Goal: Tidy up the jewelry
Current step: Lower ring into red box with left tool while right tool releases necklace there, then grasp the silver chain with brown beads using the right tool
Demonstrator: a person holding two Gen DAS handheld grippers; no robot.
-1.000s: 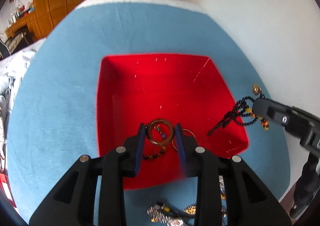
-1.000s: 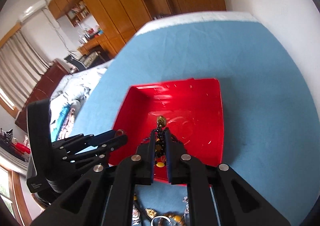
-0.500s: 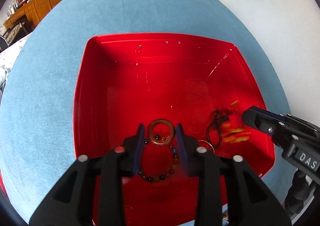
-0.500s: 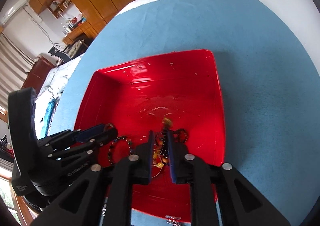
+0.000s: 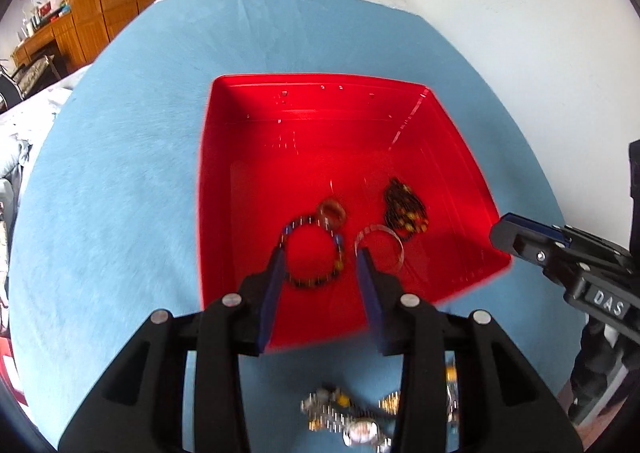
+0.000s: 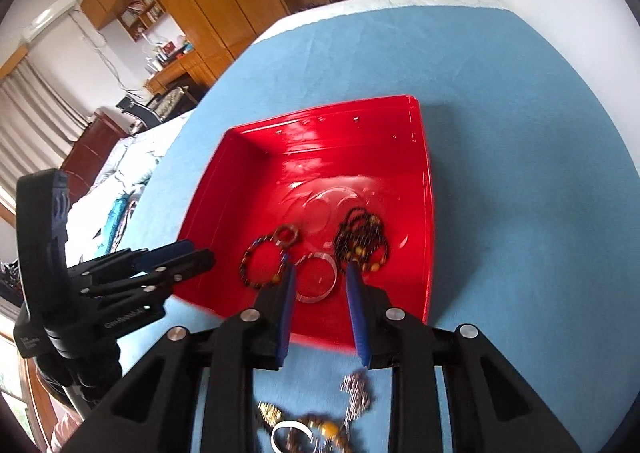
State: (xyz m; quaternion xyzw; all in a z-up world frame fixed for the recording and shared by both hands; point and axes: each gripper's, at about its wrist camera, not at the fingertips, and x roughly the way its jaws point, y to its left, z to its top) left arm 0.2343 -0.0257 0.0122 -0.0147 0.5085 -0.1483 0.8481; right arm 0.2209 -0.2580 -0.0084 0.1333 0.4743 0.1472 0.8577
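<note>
A: What lies in the red tray (image 5: pixel 248 157) on the blue worktop (image 5: pixel 120 181)?

B: A dark beaded bracelet (image 5: pixel 312 253), a brown ring (image 5: pixel 331 211), a clear bangle (image 5: pixel 380 249) and a bunched black-and-amber bead necklace (image 5: pixel 405 207), all on its floor. More jewelry (image 6: pixel 320 421) lies blurred outside, by the near rim.

A: And the claws?

B: The left claw (image 5: pixel 320 265) and the right claw (image 6: pixel 318 273) both stand narrowly parted and empty. A second ago the left pinched the ring and the right the necklace; both pieces now rest in the tray.

Loose jewelry pile (image 5: pixel 352 419) blurred, partly hidden behind jaws, cut off at bottom edge.
</note>
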